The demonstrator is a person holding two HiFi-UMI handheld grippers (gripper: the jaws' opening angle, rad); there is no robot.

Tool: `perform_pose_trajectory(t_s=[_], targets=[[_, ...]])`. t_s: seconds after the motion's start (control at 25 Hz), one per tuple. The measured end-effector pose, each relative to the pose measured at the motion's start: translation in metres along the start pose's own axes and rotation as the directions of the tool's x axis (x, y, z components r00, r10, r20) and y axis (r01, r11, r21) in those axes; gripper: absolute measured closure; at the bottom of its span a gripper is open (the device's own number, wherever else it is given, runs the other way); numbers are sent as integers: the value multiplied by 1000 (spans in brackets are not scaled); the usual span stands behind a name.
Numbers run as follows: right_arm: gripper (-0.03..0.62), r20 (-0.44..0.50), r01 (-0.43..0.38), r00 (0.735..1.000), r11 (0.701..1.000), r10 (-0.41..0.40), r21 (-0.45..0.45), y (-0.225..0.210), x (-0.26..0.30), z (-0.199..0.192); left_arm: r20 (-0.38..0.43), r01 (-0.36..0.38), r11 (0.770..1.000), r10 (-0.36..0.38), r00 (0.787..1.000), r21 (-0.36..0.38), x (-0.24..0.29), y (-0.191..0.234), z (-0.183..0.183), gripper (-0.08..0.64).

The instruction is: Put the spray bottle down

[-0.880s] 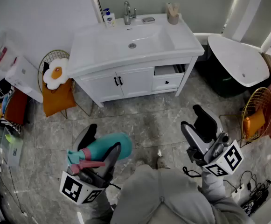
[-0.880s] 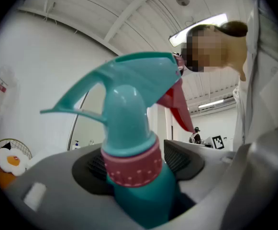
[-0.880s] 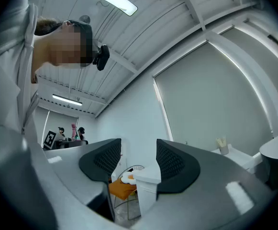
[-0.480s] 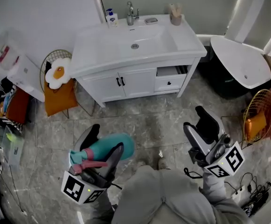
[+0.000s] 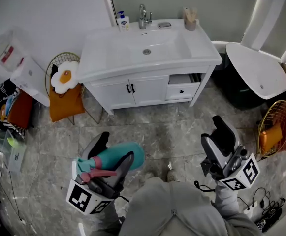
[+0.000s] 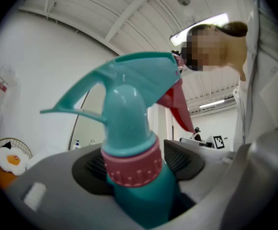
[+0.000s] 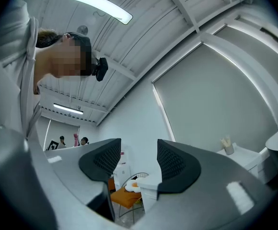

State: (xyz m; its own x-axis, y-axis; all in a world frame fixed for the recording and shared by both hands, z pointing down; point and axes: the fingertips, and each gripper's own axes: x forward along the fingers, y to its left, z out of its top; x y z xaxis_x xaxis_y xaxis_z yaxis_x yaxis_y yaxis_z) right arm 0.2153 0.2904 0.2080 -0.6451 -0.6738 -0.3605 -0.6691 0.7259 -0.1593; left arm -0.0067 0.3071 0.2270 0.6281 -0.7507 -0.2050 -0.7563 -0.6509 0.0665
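Spray bottle point(image 5: 124, 154) in left tool point(image 5: 113, 150), above floor point(image 5: 157, 132)

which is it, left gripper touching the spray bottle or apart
Touching. The left gripper view shows the left gripper closed on the spray bottle, both jaws against its teal body.

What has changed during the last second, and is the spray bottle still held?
Nothing was let go or taken hold of. The left gripper stays shut on the spray bottle, above the floor, and the right gripper stays open and empty. Only the view drifted a little: the sink cabinet now sits slightly further right and lower in the head view.
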Motion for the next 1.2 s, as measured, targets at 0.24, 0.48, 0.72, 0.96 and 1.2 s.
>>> perform_pose_trajectory(t_s=[0.24, 0.48, 0.72, 0.96, 1.2], targets=[[362, 0, 7, 1000, 1000, -7, 5, -3, 3, -2, 0, -14, 1000, 14, 1000, 8, -2, 6, 0, 218], [362, -8, 5, 1000, 1000, -5, 6, -1, 9, -6, -9, -27, 1000, 27, 1000, 16, -6, 14, 1, 218], [362, -9, 15, 1000, 1000, -15, 12, 0, 13, -8, -12, -29, 999, 30, 999, 30, -9, 20, 4, 218], [362, -16, 23, 1000, 1000, -23, 6, 1, 16, -12, -14, -33, 998, 34, 999, 45, -13, 27, 6, 218], [362, -17, 38, 999, 999, -38, -8, 18, 29, -18, -24, -25, 998, 26, 999, 49, -29, 44, 8, 218]])
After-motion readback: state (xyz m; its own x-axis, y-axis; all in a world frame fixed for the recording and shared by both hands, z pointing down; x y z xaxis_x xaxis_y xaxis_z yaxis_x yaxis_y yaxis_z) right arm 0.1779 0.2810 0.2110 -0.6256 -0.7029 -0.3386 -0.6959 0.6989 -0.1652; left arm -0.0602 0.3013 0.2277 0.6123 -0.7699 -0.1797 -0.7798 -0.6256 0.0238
